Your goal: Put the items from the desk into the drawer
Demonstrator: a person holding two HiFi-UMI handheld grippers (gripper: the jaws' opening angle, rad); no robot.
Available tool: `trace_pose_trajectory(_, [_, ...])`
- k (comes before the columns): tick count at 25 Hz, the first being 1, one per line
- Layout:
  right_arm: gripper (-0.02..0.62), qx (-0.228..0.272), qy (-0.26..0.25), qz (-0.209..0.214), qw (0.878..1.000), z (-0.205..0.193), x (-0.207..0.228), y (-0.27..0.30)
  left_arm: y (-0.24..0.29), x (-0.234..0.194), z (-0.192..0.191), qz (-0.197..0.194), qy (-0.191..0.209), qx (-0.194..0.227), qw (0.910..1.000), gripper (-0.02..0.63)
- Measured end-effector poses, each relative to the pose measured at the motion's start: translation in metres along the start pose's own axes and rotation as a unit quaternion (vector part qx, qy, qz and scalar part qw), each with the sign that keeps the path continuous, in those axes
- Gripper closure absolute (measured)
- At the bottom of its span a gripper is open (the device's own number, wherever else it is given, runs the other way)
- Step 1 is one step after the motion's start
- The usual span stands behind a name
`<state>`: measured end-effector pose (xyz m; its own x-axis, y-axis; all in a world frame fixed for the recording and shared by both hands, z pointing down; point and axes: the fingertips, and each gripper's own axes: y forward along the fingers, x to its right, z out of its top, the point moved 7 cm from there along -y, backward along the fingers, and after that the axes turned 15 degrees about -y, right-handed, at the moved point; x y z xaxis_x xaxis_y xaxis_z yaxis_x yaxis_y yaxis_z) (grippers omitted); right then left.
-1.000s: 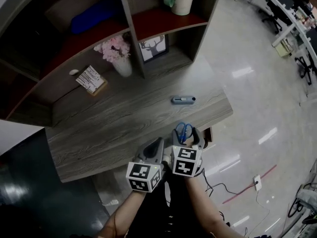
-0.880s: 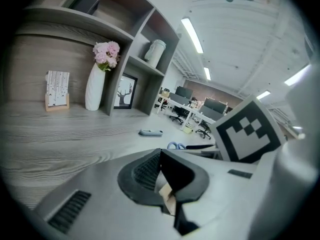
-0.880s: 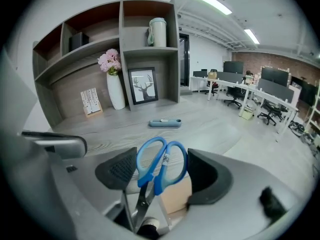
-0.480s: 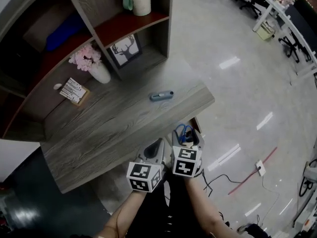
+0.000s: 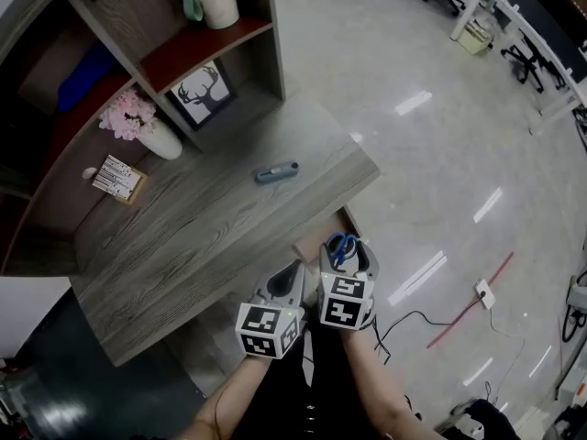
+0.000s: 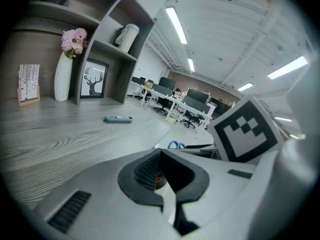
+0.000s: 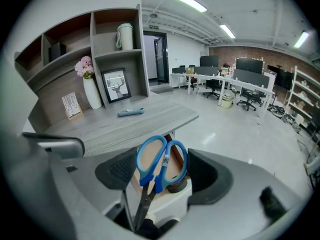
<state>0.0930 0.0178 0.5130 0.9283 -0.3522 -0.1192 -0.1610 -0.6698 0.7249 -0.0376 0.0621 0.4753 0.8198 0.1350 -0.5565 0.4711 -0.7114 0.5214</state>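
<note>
My right gripper [image 5: 344, 247] [image 7: 162, 160] is shut on a pair of blue-handled scissors [image 5: 341, 242] [image 7: 145, 177]; the handle loops span the wide gap between its pads and the blades point back toward the hand. It hangs just off the desk's near right corner, above the open brown drawer [image 5: 315, 237] [image 7: 176, 166]. Beside it on the left, my left gripper [image 5: 291, 279] [image 6: 161, 154] is shut and holds nothing. A grey-blue utility knife [image 5: 277, 171] [image 6: 118, 119] [image 7: 131, 112] lies on the wooden desk [image 5: 183, 236]. The scissors [image 6: 175, 145] also show in the left gripper view.
A white vase with pink flowers [image 5: 147, 132], a framed deer picture [image 5: 202, 92] and a small card stand [image 5: 116, 178] sit at the back under the shelves. A dark tape roll [image 7: 178, 185] lies in the drawer. Cables [image 5: 431, 324] run across the glossy floor at right.
Both grippers, the right one still carrying the scissors, have come off the desk's front edge to the drawer at its right corner. The knife has stayed on the desk.
</note>
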Motion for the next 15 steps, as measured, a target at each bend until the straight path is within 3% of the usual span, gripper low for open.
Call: trace_pose_trajectory(15, [0.268, -0.008, 0.010, -0.001, 1.000, -0.018, 0.017, 0.034, 0.028, -0.006, -0.022, 0.004, 0.002, -0.020, 0.9998, 0.597])
